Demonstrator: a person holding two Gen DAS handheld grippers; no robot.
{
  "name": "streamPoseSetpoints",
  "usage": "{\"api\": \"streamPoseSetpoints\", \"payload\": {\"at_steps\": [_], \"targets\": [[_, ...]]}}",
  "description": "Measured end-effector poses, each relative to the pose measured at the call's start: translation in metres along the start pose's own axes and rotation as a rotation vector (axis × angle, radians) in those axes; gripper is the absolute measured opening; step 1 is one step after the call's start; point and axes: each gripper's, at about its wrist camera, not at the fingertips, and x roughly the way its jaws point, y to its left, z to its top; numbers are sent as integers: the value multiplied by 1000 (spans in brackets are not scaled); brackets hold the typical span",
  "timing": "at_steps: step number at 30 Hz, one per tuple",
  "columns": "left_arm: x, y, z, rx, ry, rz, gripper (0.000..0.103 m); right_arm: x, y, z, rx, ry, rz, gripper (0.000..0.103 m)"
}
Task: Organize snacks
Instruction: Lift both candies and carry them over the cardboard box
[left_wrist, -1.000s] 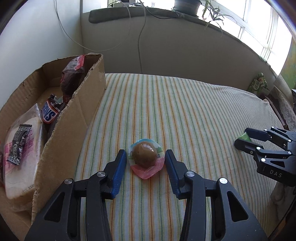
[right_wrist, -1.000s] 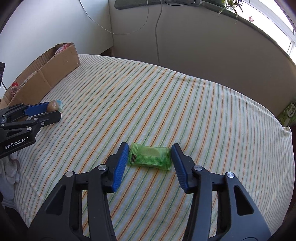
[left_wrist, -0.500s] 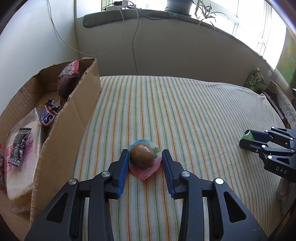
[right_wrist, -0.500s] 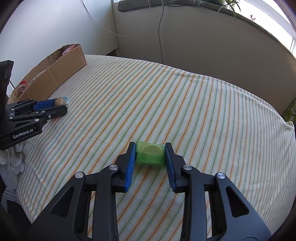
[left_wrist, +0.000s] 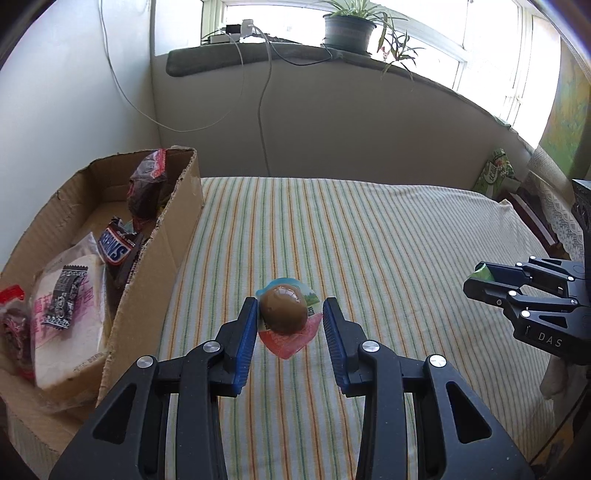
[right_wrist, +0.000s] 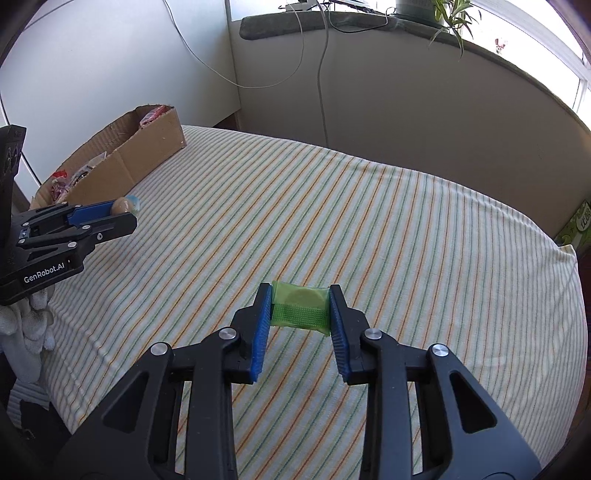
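Note:
My left gripper (left_wrist: 289, 317) is shut on a packaged brown egg snack (left_wrist: 284, 308) with a pink and blue wrapper, held above the striped cloth. My right gripper (right_wrist: 300, 306) is shut on a small green snack packet (right_wrist: 300, 303), also lifted off the cloth. The cardboard box (left_wrist: 155, 258) stands to the left of the left gripper and holds several snacks, among them a Snickers bar (left_wrist: 116, 247) and a white bread pack (left_wrist: 66, 314). The right gripper shows in the left wrist view (left_wrist: 480, 278) at the far right. The left gripper shows in the right wrist view (right_wrist: 123, 218) beside the box (right_wrist: 147, 155).
A striped cloth (left_wrist: 369, 240) covers the table. A wall with hanging cables (left_wrist: 262, 92) and a sill with a potted plant (left_wrist: 349, 29) lie behind. A green box (left_wrist: 495, 173) sits past the table's far right edge.
Both grippers closed on their snacks and lifted them off the cloth. The green packet is squeezed narrower between the right pads.

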Motion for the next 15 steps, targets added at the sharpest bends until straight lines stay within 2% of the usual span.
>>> {"api": "streamPoseSetpoints", "payload": {"at_steps": [15], "targets": [[-60,31,18,-19,-142,33,34,-38,60,41,-72,-114,65,31]]}}
